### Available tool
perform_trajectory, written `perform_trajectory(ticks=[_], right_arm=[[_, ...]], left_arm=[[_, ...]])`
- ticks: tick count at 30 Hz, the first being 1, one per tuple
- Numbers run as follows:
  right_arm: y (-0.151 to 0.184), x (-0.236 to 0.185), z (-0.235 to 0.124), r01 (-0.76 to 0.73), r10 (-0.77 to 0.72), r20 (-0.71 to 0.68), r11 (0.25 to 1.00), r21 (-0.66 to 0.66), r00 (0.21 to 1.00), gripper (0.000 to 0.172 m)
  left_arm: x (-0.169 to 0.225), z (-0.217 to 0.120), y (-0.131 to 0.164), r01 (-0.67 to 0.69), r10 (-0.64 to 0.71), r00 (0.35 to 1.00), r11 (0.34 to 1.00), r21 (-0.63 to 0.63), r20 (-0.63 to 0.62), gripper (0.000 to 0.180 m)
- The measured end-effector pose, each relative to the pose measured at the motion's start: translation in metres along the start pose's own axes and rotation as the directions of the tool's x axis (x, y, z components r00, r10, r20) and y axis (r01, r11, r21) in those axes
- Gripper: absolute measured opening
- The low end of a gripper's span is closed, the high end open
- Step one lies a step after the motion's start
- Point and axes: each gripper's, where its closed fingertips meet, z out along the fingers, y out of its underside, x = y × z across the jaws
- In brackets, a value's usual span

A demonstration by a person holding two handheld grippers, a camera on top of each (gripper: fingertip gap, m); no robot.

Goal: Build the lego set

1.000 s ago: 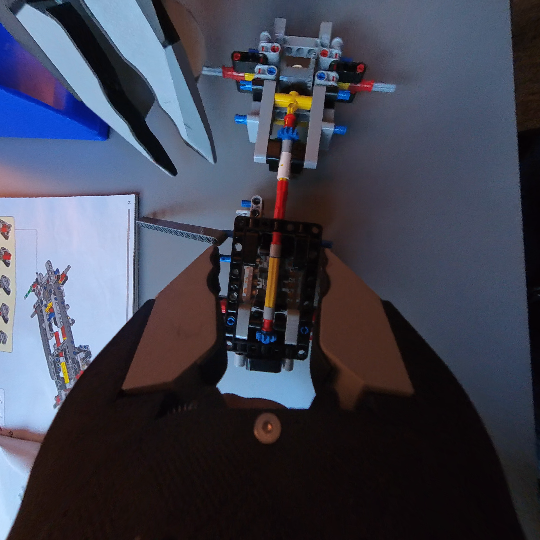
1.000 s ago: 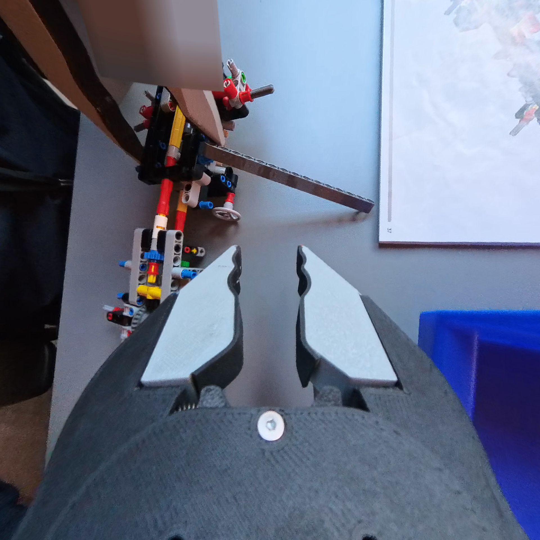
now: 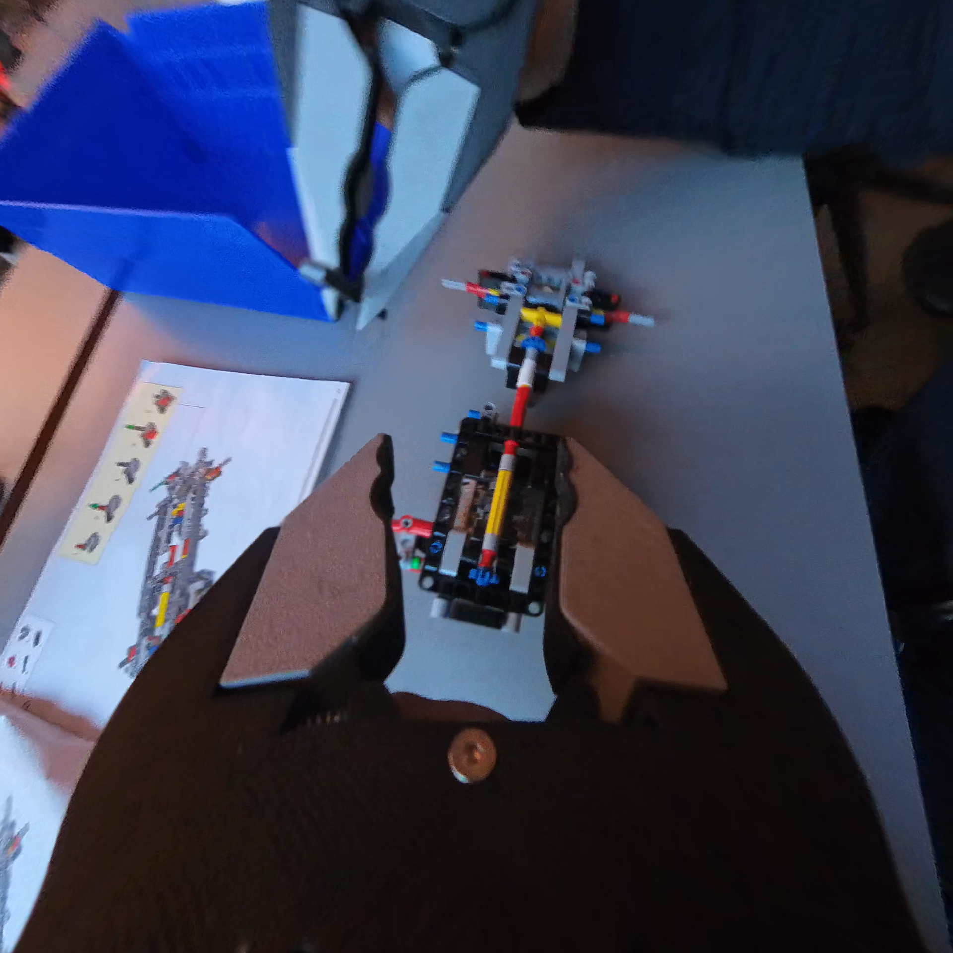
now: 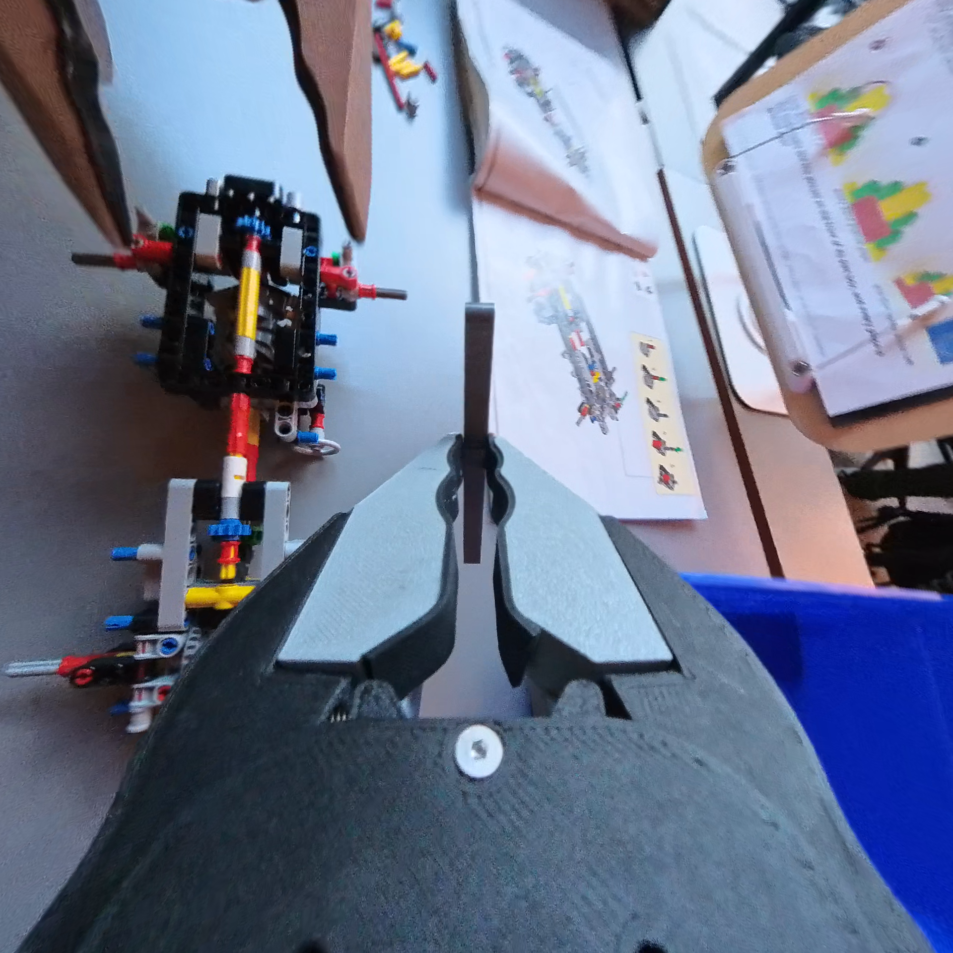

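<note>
Tongs in my right hand [image 4: 473, 454], open a second ago, now pinch a dark beam [image 4: 477, 371] lifted off the surface [image 4: 402, 206], while my left tongs [image 3: 474, 464] gape around the black frame [image 3: 495, 515], only one finger [image 3: 564, 474] touching.

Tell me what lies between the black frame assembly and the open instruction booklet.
Bare grey table, plus the long dark beam clamped by the right hand-held gripper, between black frame assembly and booklet; right wrist view.
</note>
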Motion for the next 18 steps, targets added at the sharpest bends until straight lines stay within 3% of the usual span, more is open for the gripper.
perform_trajectory(ticks=[3,9,12,14,18], right_arm=[[-0.004,0.005,-0.018,-0.091,0.095,-0.060,0.994,0.065,0.994,0.005],[0.003,0.023,-0.022,-0.281,0.294,-0.136,0.954,0.108,0.946,0.004],[0.012,0.041,-0.023,-0.322,0.347,-0.233,0.937,0.138,0.909,0.005],[0.016,0.047,-0.022,-0.335,0.368,-0.264,0.928,0.162,0.892,0.004],[0.028,0.042,-0.009,-0.337,0.350,-0.260,0.937,0.096,0.900,0.005]], left_arm=[[-0.015,-0.022,0.001,0.023,-0.027,0.998,0.997,0.076,0.060,0.061],[-0.047,-0.028,0.048,0.135,-0.154,0.981,0.979,0.150,0.122,0.055],[-0.063,-0.028,0.069,0.189,-0.231,0.959,0.952,0.242,0.162,0.044],[-0.072,-0.028,0.077,0.215,-0.261,0.946,0.948,0.233,0.191,0.044],[-0.085,-0.033,0.080,0.250,-0.313,0.917,0.934,0.255,0.248,0.041]])
